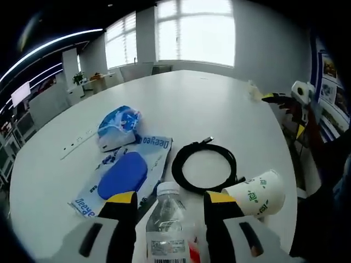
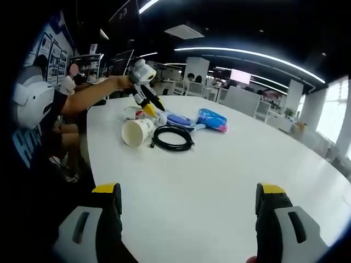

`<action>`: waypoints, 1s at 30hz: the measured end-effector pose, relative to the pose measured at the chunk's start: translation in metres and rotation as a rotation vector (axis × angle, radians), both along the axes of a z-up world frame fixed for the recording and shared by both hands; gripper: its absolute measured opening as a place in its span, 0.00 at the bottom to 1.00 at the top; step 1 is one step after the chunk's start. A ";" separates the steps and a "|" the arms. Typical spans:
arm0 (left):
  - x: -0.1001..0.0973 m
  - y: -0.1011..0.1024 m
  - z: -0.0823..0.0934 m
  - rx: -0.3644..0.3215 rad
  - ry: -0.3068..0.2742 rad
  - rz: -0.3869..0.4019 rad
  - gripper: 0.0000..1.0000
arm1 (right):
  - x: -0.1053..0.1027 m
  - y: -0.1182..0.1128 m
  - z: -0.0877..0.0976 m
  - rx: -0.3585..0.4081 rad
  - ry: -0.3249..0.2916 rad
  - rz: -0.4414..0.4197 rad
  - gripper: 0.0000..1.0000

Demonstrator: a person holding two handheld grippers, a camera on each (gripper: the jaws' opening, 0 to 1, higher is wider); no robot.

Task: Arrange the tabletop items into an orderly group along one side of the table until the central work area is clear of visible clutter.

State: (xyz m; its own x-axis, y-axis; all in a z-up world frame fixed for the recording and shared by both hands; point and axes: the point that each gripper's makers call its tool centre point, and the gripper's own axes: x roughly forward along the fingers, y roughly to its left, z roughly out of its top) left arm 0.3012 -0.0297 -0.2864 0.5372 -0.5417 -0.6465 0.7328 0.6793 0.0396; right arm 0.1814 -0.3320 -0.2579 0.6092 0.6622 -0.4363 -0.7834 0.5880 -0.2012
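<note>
Water bottle (image 1: 166,222) sits bottom center of the left gripper view, standing between the left gripper (image 1: 171,204) jaws, though I can't tell if they're pinching it. Black cable coil (image 1: 204,167) and tipped paper cup (image 1: 260,193) are just right, blue wipes pack (image 1: 122,174) left. Right gripper (image 2: 188,196) hangs spread wide over bare white table (image 2: 219,181).

Your left gripper (image 1: 170,205) points forward over the table, its two yellow-tipped jaws standing on either side of a bottle's (image 1: 165,222) neck without visibly pressing it. In the right gripper view, your bare left arm (image 2: 90,96) stretches out level, holding that gripper (image 2: 151,109) tilted downward. Your right gripper (image 2: 189,200) hovers low, jaws spread wide apart with nothing between them.
</note>
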 end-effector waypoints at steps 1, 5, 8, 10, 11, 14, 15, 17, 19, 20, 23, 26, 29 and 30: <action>0.001 0.000 -0.001 0.002 0.001 0.001 0.45 | 0.000 0.000 0.000 0.001 0.001 -0.002 0.99; 0.002 -0.004 -0.005 -0.004 0.020 -0.005 0.45 | 0.001 -0.001 -0.001 0.001 0.003 -0.001 0.98; 0.005 -0.006 -0.009 0.004 0.029 -0.007 0.43 | 0.001 -0.001 -0.001 0.005 0.001 -0.001 0.98; 0.006 -0.007 -0.011 0.005 0.037 -0.008 0.42 | 0.001 -0.002 -0.001 0.006 0.000 -0.002 0.98; 0.007 -0.007 -0.012 0.006 0.039 -0.007 0.42 | 0.001 -0.002 -0.001 0.007 0.001 -0.003 0.98; 0.009 -0.007 -0.014 0.014 0.044 -0.008 0.42 | 0.001 -0.003 -0.003 0.008 0.003 -0.006 0.98; 0.009 -0.008 -0.015 0.016 0.048 -0.010 0.42 | 0.001 -0.004 -0.004 0.009 0.004 -0.008 0.98; 0.010 -0.008 -0.017 0.019 0.051 -0.008 0.41 | 0.001 -0.005 -0.004 0.014 0.004 -0.011 0.98; 0.011 -0.007 -0.018 0.027 0.054 -0.005 0.40 | 0.001 -0.005 -0.005 0.016 0.006 -0.012 0.98; 0.013 -0.007 -0.020 0.033 0.054 -0.004 0.40 | 0.001 -0.006 -0.006 0.015 0.008 -0.013 0.98; 0.013 -0.007 -0.024 0.049 0.056 -0.005 0.39 | 0.001 -0.007 -0.008 0.015 0.011 -0.016 0.97; 0.014 -0.009 -0.024 0.041 0.059 -0.008 0.39 | 0.002 -0.009 -0.009 0.015 0.013 -0.020 0.97; 0.017 -0.010 -0.025 0.047 0.059 -0.010 0.39 | 0.002 -0.010 -0.010 0.016 0.014 -0.021 0.97; 0.017 -0.010 -0.026 0.049 0.060 -0.011 0.38 | 0.002 -0.011 -0.010 0.016 0.014 -0.021 0.97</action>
